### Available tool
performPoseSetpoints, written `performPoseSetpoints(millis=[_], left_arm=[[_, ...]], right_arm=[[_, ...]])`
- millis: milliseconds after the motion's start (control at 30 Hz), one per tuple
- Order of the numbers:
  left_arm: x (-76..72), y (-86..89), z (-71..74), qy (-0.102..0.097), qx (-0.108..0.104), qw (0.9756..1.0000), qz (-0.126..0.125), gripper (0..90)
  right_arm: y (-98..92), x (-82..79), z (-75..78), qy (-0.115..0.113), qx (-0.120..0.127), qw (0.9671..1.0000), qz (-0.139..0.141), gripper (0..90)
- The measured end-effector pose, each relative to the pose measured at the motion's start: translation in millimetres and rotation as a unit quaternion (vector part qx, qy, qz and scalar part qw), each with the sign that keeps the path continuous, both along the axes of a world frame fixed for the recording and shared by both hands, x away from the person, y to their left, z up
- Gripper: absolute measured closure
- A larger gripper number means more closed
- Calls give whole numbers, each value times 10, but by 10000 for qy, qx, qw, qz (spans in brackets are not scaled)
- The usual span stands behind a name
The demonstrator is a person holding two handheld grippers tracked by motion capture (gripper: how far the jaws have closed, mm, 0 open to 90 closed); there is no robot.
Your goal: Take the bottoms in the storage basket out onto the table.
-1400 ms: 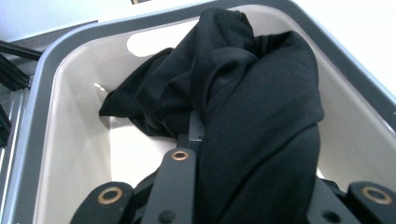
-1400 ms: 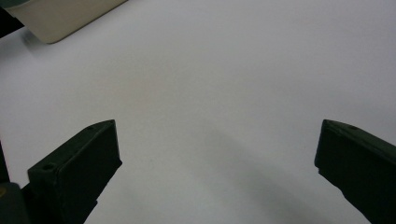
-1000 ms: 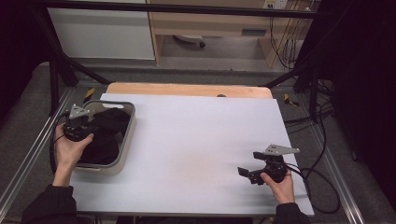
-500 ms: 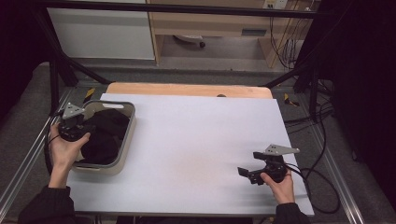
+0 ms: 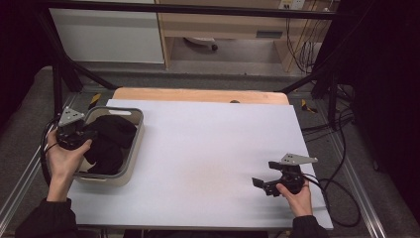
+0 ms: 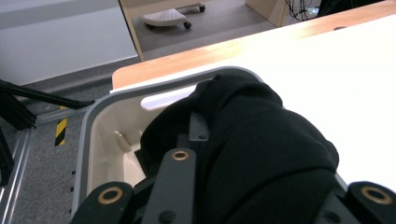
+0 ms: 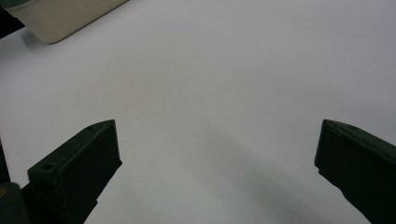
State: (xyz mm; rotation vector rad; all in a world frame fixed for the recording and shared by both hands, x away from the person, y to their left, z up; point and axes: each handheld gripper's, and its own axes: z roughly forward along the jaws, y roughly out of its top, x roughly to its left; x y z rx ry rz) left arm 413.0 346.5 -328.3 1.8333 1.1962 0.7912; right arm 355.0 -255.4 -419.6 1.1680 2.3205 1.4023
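A black cloth (image 5: 111,141) lies bunched in a beige bin (image 5: 134,148) at the table's left edge. My left gripper (image 5: 90,135) reaches in over the bin's left rim and is shut on a fold of the cloth. In the left gripper view the cloth (image 6: 266,140) bulges up between the jaws and covers most of the bin (image 6: 100,135). At the front right of the table my right gripper (image 5: 261,184) rests low and points left. Its jaws stand open over the bare white top in the right gripper view (image 7: 219,158).
The white table top (image 5: 213,148) ends in a wooden strip (image 5: 198,94) at the far side. Cables (image 5: 341,198) trail off the right edge beside a metal frame rail. A corner of the bin (image 7: 60,18) shows at the upper left of the right gripper view.
My left gripper has drawn back to the left and lifted a little, pulling the black cloth with it. The right gripper has stayed where it was.
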Motion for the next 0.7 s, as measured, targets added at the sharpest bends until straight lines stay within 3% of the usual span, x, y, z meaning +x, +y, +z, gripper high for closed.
performPoseSetpoints(millis=[700], left_arm=[[-163,-11,232,-522,-215,9984,-12,788]], right_arm=[[1,0,-1,-1,-7,10000,6,6]])
